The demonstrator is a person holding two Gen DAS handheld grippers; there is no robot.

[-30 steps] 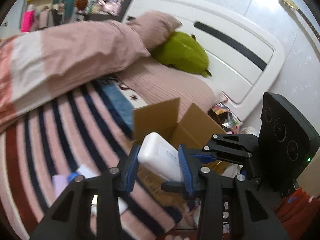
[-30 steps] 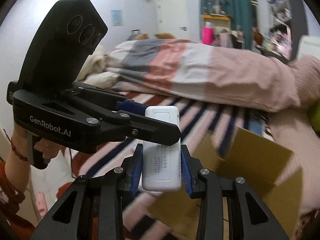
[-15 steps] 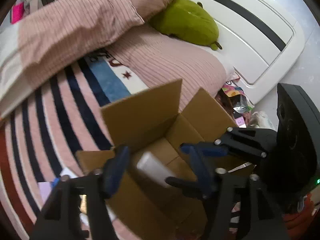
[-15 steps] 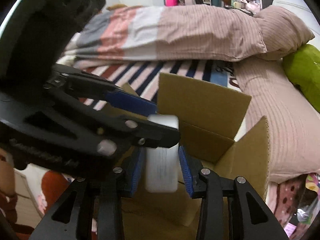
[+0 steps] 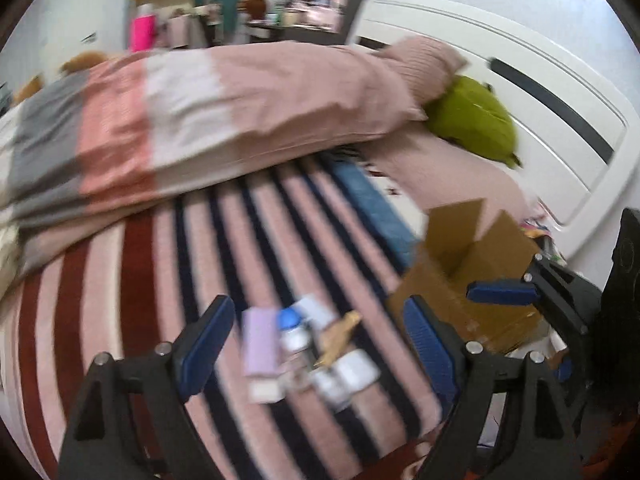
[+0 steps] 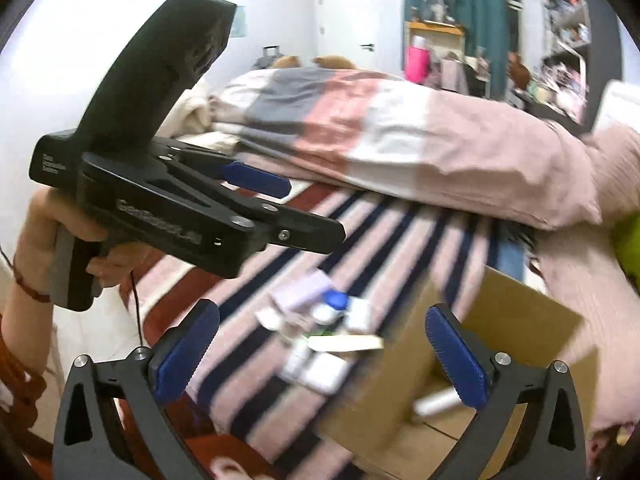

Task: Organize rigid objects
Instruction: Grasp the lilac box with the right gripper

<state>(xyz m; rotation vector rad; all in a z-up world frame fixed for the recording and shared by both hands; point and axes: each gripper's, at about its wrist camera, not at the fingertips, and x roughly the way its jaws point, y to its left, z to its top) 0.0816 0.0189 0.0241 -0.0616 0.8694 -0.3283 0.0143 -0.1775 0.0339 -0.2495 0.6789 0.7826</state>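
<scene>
Both the left gripper [image 5: 316,340] and right gripper [image 6: 324,344] are opening, empty; the white bottle [image 6: 434,402] lies inside the cardboard box [image 6: 520,320], just beside the right gripper's right finger.

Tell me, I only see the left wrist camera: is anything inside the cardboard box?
Observer: Yes, the right wrist view looks into the cardboard box; a white container lies inside.
Operator: Is the right gripper holding anything?
Observer: No, the right gripper has nothing between its pads; its jaws are opening.
Operator: Who holds my gripper?
Observer: A hand with a red cord on its wrist holds the left gripper, whose jaws are opening.
</scene>
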